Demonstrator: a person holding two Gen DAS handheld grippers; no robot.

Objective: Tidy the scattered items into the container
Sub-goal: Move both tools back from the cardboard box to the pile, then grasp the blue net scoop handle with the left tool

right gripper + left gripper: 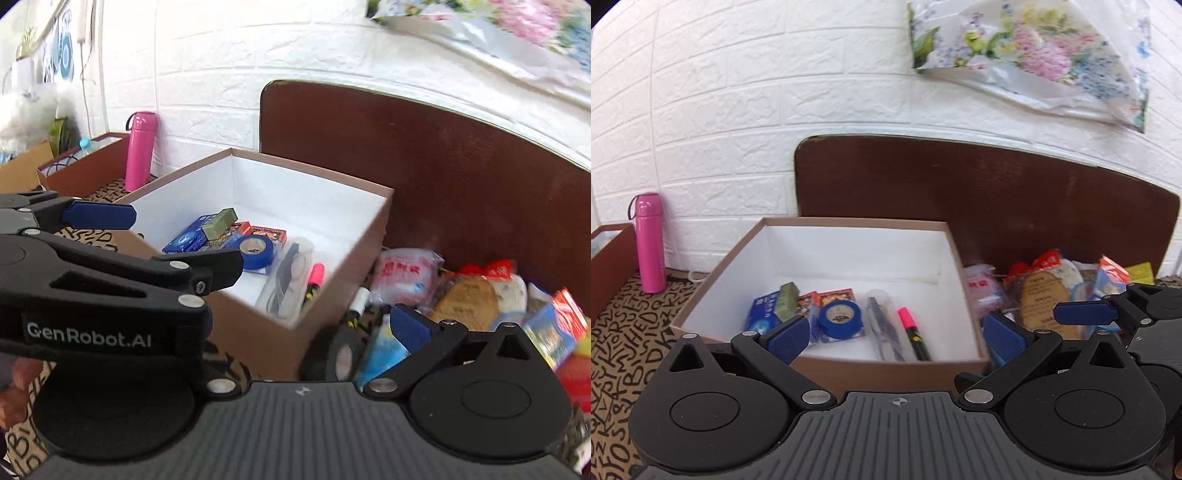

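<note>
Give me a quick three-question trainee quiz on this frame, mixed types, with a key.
1. True or false: the blue tape roll lies inside the box.
2. Which stands left of the box? A) pink bottle B) kettle C) lamp
3. Fill in: the left gripper is ___, holding nothing.

Key: 1 true; 2 A; 3 open. The black tape roll and snack packets lie outside the box, by the right gripper.
</note>
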